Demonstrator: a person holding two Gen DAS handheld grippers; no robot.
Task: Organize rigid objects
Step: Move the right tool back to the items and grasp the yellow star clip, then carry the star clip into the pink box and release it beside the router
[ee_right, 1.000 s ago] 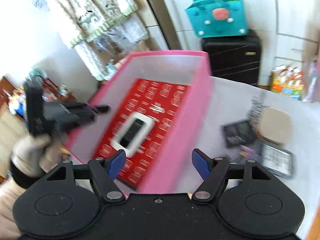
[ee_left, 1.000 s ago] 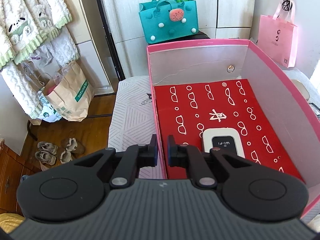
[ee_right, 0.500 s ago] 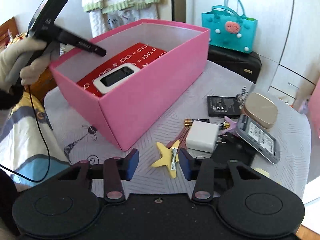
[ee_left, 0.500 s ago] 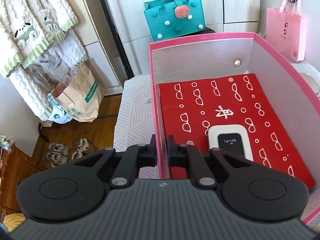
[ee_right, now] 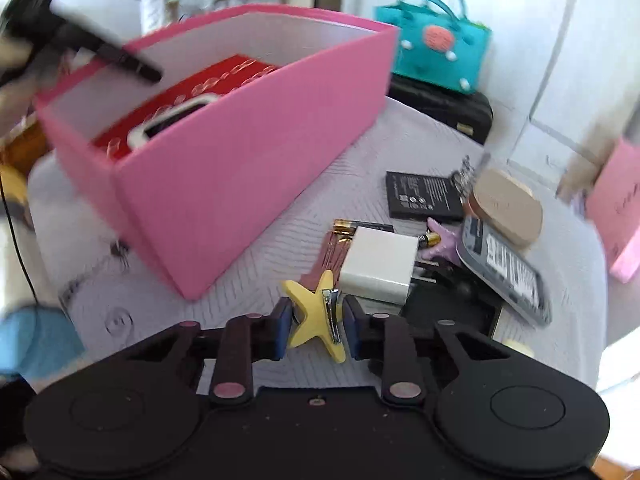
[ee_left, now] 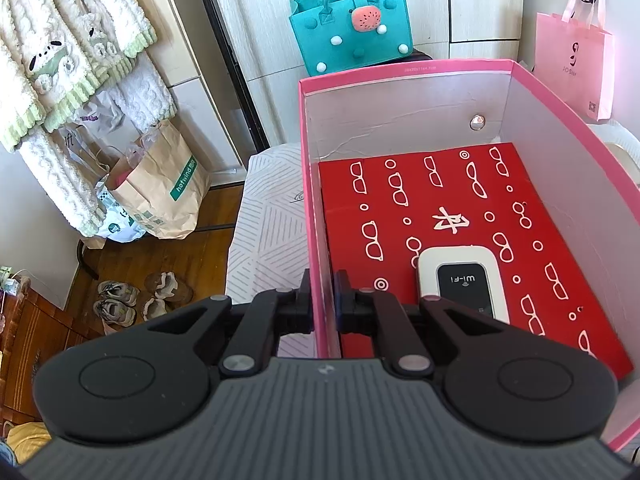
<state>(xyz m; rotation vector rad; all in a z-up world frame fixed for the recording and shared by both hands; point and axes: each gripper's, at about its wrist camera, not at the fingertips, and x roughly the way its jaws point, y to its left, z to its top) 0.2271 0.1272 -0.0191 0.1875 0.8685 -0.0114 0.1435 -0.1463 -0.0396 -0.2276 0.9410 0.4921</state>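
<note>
Star clip between the right gripper's pads, pink box pinned by the left

The yellow star hair clip (ee_right: 318,315) lies on the table near the camera, between the blue pads of the right gripper (ee_right: 316,326); the pads sit right at its edges, but whether they are pressing it yet I cannot tell. Just behind it are a white charger (ee_right: 378,266), batteries, a black battery pack (ee_right: 424,196), a beige case (ee_right: 506,208) and a grey device (ee_right: 506,270), all loose on the table to the right of the pink box (ee_right: 256,184). The left gripper (ee_left: 322,300) is clenched on the box's left wall. Inside, only the Wi-Fi router (ee_left: 464,280) rests on the red liner (ee_left: 440,200), so most of the sorting looks still ahead.
</note>
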